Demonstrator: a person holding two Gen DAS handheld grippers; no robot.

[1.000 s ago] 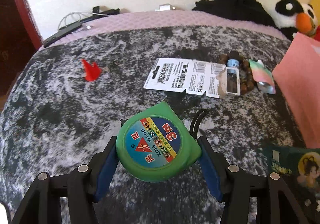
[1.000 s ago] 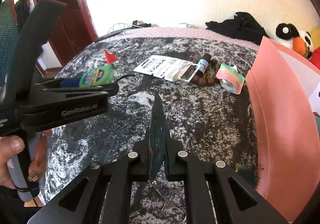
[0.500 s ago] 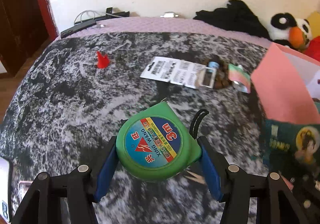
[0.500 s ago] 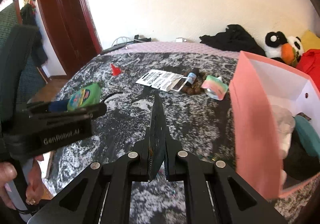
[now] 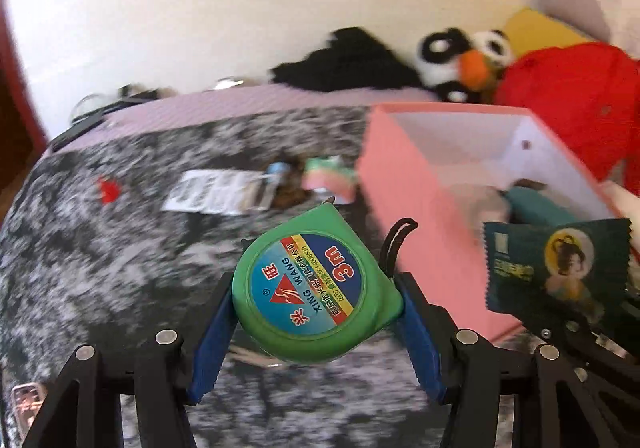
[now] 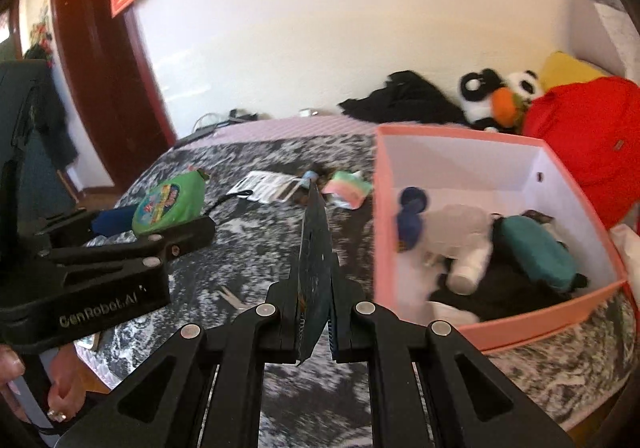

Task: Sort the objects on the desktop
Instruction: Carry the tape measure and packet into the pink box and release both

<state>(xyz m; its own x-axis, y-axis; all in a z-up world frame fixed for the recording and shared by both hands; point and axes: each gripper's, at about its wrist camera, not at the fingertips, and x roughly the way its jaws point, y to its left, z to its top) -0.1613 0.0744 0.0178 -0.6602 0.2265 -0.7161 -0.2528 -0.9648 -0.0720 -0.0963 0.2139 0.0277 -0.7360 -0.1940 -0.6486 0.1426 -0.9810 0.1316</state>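
My left gripper point(image 5: 316, 312) is shut on a green tape measure point(image 5: 312, 284) and holds it above the grey marbled table, left of the pink box point(image 5: 424, 232). The tape measure point(image 6: 168, 204) also shows in the right wrist view. My right gripper point(image 6: 314, 312) is shut on a dark green sachet point(image 6: 314, 268), seen edge-on, raised beside the pink box's point(image 6: 384, 240) left wall. The sachet point(image 5: 556, 268) shows face-on in the left wrist view, at the box's near corner.
The box holds a white bottle point(image 6: 468, 264), a teal pouch point(image 6: 536, 248) and a blue item point(image 6: 412, 216). On the table lie a battery card point(image 5: 216, 192), a pastel tape roll point(image 5: 328, 180), a small bottle point(image 5: 276, 170) and a red cone point(image 5: 108, 188). Plush toys point(image 5: 464, 60) lie behind.
Both grippers have risen and swung right with their loads. The pink box now fills the right of both views, its inside visible.
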